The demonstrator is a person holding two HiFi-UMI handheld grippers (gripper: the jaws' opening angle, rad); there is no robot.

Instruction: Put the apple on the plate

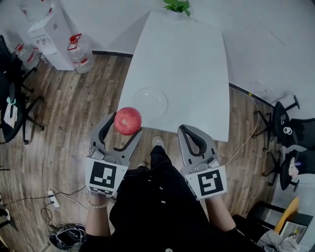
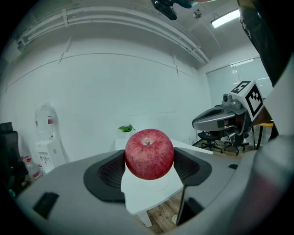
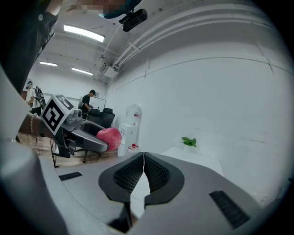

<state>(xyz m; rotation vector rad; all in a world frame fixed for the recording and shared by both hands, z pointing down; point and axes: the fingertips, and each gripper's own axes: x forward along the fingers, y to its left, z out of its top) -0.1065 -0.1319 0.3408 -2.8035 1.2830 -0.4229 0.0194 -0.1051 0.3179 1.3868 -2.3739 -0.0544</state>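
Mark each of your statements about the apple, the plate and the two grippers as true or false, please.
1. The left gripper holds the apple. True.
2. The apple lies on the plate. False: it is between the left gripper's jaws, and the plate holds nothing.
3. The right gripper is wide open. False: its jaws are together, with nothing between them.
4. A green plant stands at the far end of the table. True.

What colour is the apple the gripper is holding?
The apple is red with fine pale speckles; it shows best in the left gripper view.
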